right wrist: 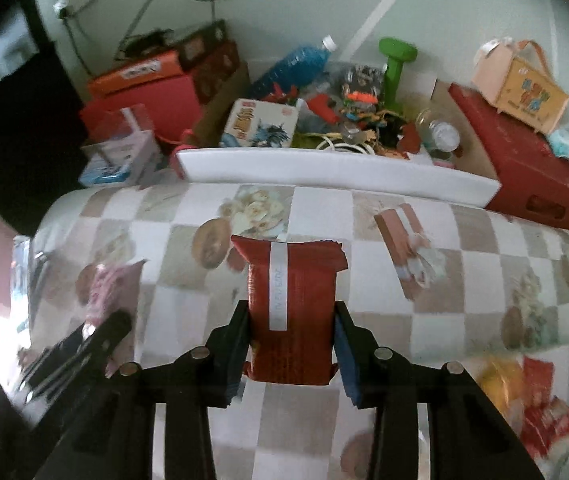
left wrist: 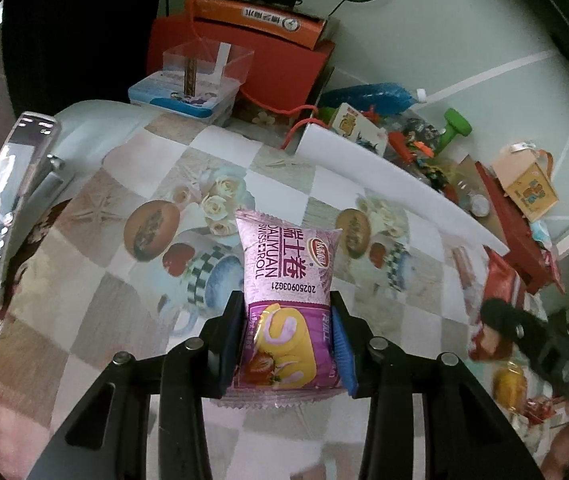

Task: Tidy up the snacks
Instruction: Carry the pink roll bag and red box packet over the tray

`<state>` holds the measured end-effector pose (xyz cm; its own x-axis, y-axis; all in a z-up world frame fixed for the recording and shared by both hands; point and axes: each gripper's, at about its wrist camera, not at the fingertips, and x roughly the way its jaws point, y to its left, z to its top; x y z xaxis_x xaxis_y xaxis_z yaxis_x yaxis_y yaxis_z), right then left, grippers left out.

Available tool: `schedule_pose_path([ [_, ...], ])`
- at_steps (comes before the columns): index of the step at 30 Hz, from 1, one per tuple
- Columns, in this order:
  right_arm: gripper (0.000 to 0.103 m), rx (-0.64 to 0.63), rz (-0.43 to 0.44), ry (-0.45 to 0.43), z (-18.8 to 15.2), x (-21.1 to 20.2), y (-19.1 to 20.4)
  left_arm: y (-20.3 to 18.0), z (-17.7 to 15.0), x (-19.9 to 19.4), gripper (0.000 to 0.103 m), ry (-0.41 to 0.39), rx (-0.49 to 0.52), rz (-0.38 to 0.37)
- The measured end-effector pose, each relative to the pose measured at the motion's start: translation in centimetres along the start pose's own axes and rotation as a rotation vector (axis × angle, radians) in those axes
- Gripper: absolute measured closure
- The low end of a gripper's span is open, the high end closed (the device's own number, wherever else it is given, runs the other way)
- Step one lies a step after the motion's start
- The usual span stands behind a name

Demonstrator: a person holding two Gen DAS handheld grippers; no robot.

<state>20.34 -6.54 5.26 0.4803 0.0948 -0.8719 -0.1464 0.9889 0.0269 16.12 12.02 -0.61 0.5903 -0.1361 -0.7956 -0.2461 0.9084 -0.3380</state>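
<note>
The left gripper (left wrist: 289, 340) is clamped on a pink snack packet (left wrist: 284, 280), held above the table (left wrist: 84, 280) and its checked cloth. The right gripper (right wrist: 291, 344) has its jaws pressed on a red snack packet (right wrist: 290, 300), also held over the cloth. More snacks (right wrist: 540, 412) lie near the table's right edge. Along the far edge runs a white board (right wrist: 336, 170), and beyond it sit a green dumbbell (right wrist: 395, 65) and a blue bottle (right wrist: 296, 65) among clutter.
</note>
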Motion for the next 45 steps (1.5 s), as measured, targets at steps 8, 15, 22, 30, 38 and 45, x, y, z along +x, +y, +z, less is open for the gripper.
schedule_pose_path([
  [8, 0.061, -0.004, -0.018, -0.046, -4.8, -6.5, -0.3, -1.9, -3.3, -4.2, 0.061, 0.022, 0.027, -0.062],
  [15, 0.061, 0.043, -0.010, -0.075, -9.1, -9.6, -2.0, -4.3, -6.5, -6.9, 0.061, 0.032, 0.114, -0.118],
  [22, 0.061, 0.111, -0.020, -0.071, -13.2, -10.7, -5.1, -6.2, -9.6, -7.7, 0.061, 0.064, 0.187, -0.147],
  [30, 0.061, 0.210, -0.037, -0.061, -16.1, -11.2, -10.5, -8.6, -11.0, -8.1, 0.061, 0.067, 0.247, -0.171],
  [38, 0.061, 0.366, -0.112, -0.106, -17.9, -13.2, -17.8, -12.6, -12.8, -8.6, 0.061, 0.088, 0.341, -0.197],
  [45, 0.061, 0.480, -0.149, -0.123, -19.7, -14.3, -23.1, -17.9, -16.0, -8.4, 0.061, 0.144, 0.468, -0.245],
])
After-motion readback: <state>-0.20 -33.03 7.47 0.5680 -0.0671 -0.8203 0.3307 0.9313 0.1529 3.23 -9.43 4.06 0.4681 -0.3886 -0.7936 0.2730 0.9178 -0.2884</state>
